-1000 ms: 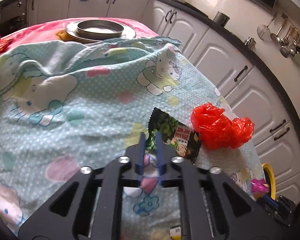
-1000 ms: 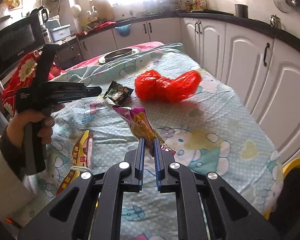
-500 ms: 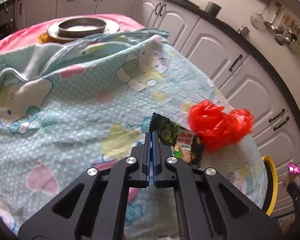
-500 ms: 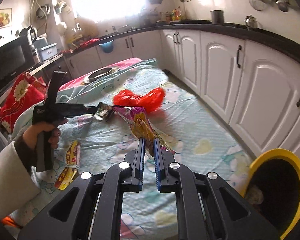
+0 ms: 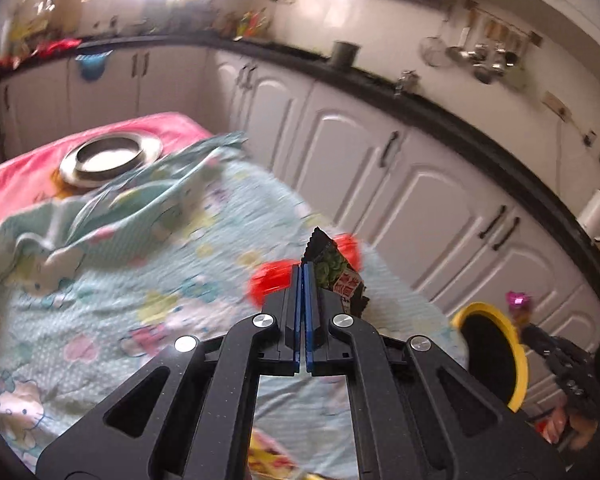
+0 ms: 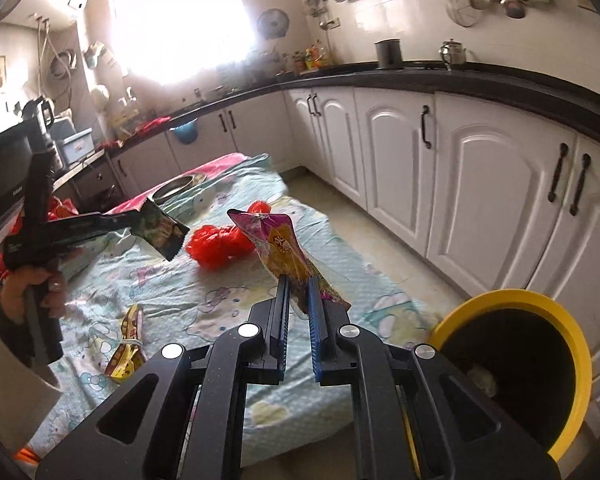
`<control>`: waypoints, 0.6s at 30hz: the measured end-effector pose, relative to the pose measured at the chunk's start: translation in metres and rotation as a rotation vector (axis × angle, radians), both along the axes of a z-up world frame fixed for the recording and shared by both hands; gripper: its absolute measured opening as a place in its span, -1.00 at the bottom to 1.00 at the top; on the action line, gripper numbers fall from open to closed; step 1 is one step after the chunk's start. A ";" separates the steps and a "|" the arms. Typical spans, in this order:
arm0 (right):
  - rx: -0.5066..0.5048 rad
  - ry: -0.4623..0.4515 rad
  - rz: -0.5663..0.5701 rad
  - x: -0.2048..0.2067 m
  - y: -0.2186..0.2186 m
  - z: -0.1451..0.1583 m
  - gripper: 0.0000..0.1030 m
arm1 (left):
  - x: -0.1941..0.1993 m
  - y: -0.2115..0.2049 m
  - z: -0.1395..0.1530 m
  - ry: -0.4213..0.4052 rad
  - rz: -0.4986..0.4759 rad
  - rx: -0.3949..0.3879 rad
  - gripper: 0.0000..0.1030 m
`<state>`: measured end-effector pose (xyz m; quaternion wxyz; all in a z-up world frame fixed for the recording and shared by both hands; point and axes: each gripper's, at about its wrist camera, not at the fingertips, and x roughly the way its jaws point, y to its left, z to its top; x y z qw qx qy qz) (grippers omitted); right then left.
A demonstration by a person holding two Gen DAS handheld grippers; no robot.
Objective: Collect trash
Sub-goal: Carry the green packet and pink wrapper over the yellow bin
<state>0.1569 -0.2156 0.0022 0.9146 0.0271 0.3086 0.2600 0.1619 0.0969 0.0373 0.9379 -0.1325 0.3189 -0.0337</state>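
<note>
My left gripper (image 5: 302, 270) is shut on a dark green snack wrapper (image 5: 336, 276), which hangs in the air above the patterned cloth (image 5: 112, 280). From the right wrist view the same left gripper (image 6: 134, 222) and its wrapper (image 6: 162, 232) are at the left, raised off the table. My right gripper (image 6: 298, 284) is shut on a pink and yellow wrapper (image 6: 280, 248) that stands up from its jaws. The yellow-rimmed black bin (image 6: 536, 304) stands low at the right, close to the right gripper. In the left wrist view that bin (image 5: 514, 340) and the pink wrapper (image 5: 518, 302) show at the right.
A crumpled red plastic bag (image 6: 220, 244) and a yellow wrapper (image 6: 126, 344) lie on the cloth. A metal dish (image 5: 108, 158) sits at the far end on a pink cover. White cabinets (image 6: 400, 160) run along the right, with floor between them and the table.
The left gripper shut on the dark green wrapper and lifted it off the cloth. Both grippers rose and swung right, bringing the bin into view.
</note>
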 end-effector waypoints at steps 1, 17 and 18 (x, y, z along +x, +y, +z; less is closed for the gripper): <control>0.001 -0.004 -0.007 -0.001 -0.003 0.001 -0.82 | 0.000 -0.010 0.005 -0.012 -0.019 0.008 -1.00; 0.016 -0.036 -0.146 -0.020 -0.080 0.004 -0.82 | 0.014 -0.136 0.021 -0.068 -0.254 0.076 -1.00; 0.017 -0.036 -0.156 -0.021 -0.085 0.003 -0.82 | 0.015 -0.143 0.019 -0.066 -0.263 0.081 -1.00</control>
